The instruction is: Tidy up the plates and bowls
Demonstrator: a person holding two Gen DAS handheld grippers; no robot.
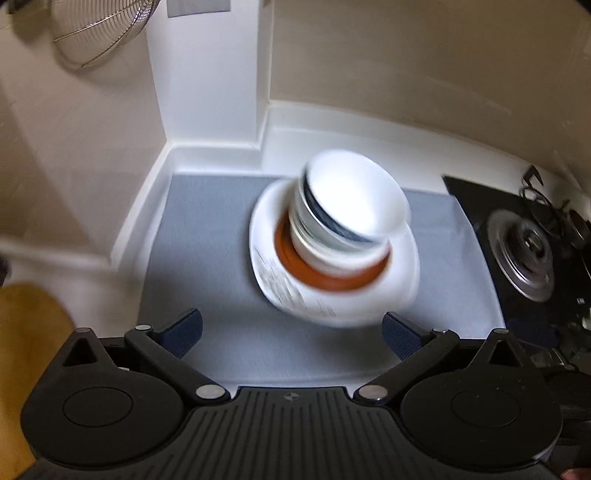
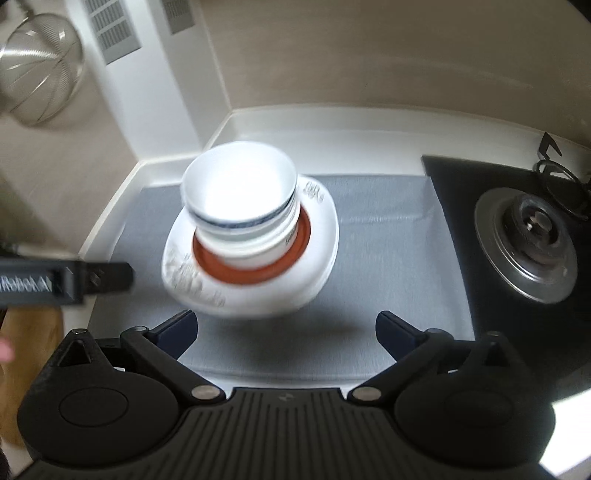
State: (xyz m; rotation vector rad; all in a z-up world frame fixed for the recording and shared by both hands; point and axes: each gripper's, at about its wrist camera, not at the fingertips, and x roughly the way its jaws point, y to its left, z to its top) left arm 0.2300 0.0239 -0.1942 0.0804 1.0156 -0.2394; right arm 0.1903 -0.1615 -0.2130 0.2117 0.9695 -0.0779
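A stack of dishes stands on a grey mat (image 1: 207, 258) (image 2: 388, 266) in the counter's corner. White plates (image 1: 402, 284) (image 2: 317, 236) lie at the bottom, an orange-brown dish (image 1: 332, 282) (image 2: 236, 275) sits on them, and several white bowls (image 1: 354, 199) (image 2: 240, 188), some blue-rimmed, are nested on top. My left gripper (image 1: 291, 334) hangs open just in front of the stack, nothing between its blue-padded fingers. My right gripper (image 2: 286, 332) is likewise open and empty, short of the plates. Both views are blurred by motion.
A black gas hob with a round burner (image 1: 526, 254) (image 2: 532, 236) borders the mat on the right. A wire strainer (image 1: 99, 33) (image 2: 40, 70) hangs on the wall at upper left. The left gripper's body (image 2: 62, 282) juts in from the left of the right wrist view. White walls enclose the corner.
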